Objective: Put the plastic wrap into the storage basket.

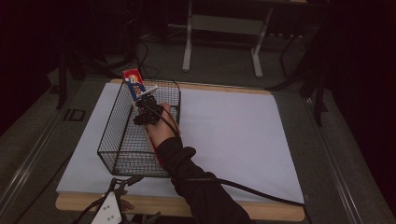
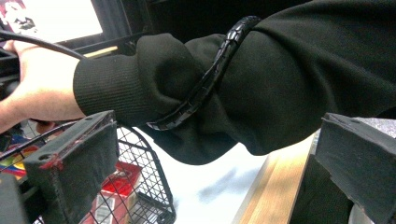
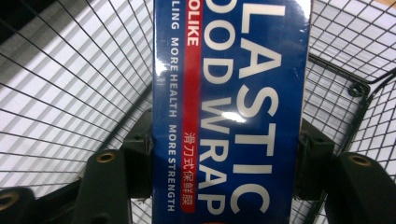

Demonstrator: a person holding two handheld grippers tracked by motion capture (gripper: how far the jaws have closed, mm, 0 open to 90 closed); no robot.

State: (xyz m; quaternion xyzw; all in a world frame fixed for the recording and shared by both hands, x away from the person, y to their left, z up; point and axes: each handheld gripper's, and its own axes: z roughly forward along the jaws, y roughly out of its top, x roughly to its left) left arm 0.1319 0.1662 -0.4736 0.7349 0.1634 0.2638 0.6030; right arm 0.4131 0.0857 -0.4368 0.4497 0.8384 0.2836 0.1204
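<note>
right gripper [image 3: 224,154]: my jaws clamped on plastic wrap box [image 3: 231,107], box tilted over wire basket [image 1: 122,140]
left gripper [image 2: 205,186]: my jaws apart, holding nothing, at table's [image 1: 261,212] near edge

Access to the wire basket [image 1: 122,140] is from above only: its mesh walls block entry from every side. Inside, the right gripper [image 1: 145,108], its jaws clamped on the plastic wrap box [image 1: 133,84], occupies the far half, with the box slanting up over the far left rim. A red package [image 2: 122,179] lies on the basket floor. The sleeve [image 1: 196,182] and cable [image 1: 247,189] cross the near right corner, obstructing approach there. The tabletop [image 1: 233,135] right of the basket is unobstructed. The left gripper [image 1: 114,205] sits at the near edge, its jaws apart.
</note>
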